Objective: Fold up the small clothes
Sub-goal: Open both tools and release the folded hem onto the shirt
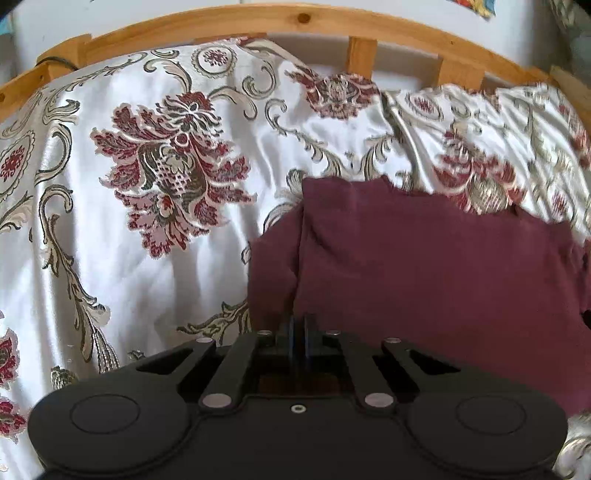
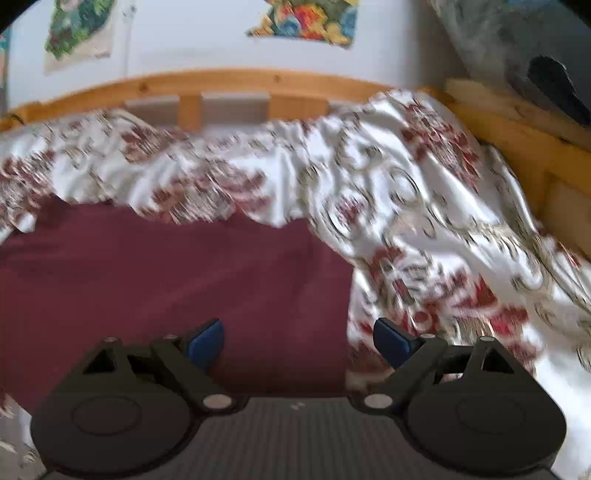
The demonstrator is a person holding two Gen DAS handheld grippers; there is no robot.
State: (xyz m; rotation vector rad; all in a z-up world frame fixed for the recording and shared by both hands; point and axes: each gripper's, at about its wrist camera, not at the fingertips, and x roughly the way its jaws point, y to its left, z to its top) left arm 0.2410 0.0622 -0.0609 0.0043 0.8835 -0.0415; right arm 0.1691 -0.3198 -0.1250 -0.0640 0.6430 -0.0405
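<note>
- Maroon garment [image 1: 424,280] lies on the floral bedspread [image 1: 122,206], spread mostly flat; plain fabric, no print, label or writing that I can read.
- In the left wrist view its left part is doubled over: a vertical fold line runs up from my fingertips, with a narrower strip of cloth left of it.
- Far edge is uneven, with a shallow dip at the middle. Right edge looks ragged, but that area is blurred.
- My left gripper [image 1: 298,332]: blue pads pressed together, pinching the garment's near edge at that fold.
- My right gripper [image 2: 299,341]: jaws spread wide, blue pads [image 2: 207,341] well apart, gripping nothing. It sits over the garment's [image 2: 166,280] right edge, one pad over cloth, the other over bedspread [image 2: 424,206].
- Wooden bed frame [image 1: 258,22] behind the bedspread.
- Two colourful pictures [image 2: 306,18] on the wall; blurred, no text legible.
</note>
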